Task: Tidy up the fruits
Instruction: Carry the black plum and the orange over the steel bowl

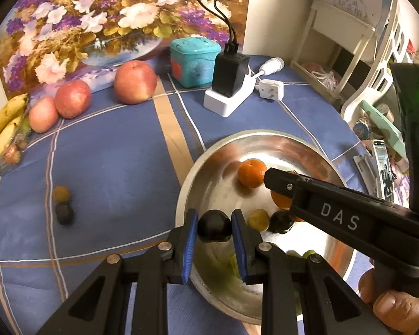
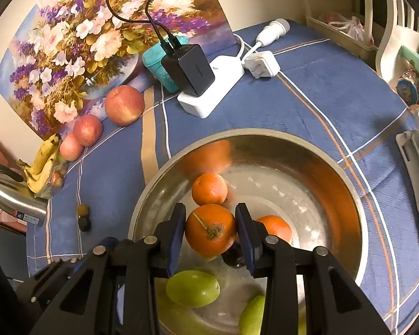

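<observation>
Two grippers work over the steel bowl [image 2: 349, 195] on the blue checked tablecloth [image 1: 111, 173]: the left gripper [image 1: 214, 227] has its blue pads pressed against a dark plum [image 1: 214, 225], held above the bowl's near-left rim, and the right gripper [image 2: 211, 230] is clamped on an orange [image 2: 210, 230], stem end facing the camera, held over the bowl's middle. Inside the bowl lie two more oranges [image 2: 209, 189], a yellowish plum [image 1: 258, 219], another dark plum [image 1: 281, 221] and green fruits [image 2: 192, 288] at the near side. Out on the cloth, well apart from the bowl, a yellow plum [image 1: 61, 194] touches a dark one [image 1: 64, 213]. Three apples [image 1: 135, 82] sit in a row before the flower painting [image 1: 83, 22], with bananas [image 1: 2, 128] at the far left. A black charger [image 1: 230, 74] stands in a white power strip [image 1: 223, 103] beside a teal box [image 1: 194, 61]
</observation>
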{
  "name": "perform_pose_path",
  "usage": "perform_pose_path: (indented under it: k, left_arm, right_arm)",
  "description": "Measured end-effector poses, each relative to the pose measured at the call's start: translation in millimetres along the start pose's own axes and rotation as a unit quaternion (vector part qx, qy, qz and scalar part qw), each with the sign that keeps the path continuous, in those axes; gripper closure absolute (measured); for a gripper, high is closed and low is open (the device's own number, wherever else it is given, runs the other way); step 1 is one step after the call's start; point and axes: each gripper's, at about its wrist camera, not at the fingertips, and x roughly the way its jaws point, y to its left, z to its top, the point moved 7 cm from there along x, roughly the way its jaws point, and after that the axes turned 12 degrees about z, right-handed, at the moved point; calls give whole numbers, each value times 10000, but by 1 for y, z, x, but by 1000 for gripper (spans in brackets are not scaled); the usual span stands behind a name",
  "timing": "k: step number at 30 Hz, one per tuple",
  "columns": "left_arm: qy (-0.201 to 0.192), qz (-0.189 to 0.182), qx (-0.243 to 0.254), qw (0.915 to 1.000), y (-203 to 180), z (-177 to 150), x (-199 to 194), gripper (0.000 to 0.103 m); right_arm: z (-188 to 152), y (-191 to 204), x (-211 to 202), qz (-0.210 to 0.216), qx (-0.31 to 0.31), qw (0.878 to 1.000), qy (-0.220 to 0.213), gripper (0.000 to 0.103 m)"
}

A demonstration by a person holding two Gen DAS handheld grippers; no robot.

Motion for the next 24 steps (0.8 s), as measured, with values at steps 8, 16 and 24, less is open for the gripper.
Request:
perform_pose_path:
  k: [8, 16, 24]
  left_arm:
    - [23, -40, -6, 10000, -3, -2, 12, 76]
    - [88, 15, -31, 10000, -2, -5, 18, 76]
    - [132, 10, -24, 9999, -2, -6, 19, 75]
  right_arm:
    - [1, 0, 8, 41, -19, 10000, -28, 65]
    - [-1, 1, 12, -5, -38, 10000, 26, 64]
    - [1, 2, 10, -24, -78, 10000, -45, 64]
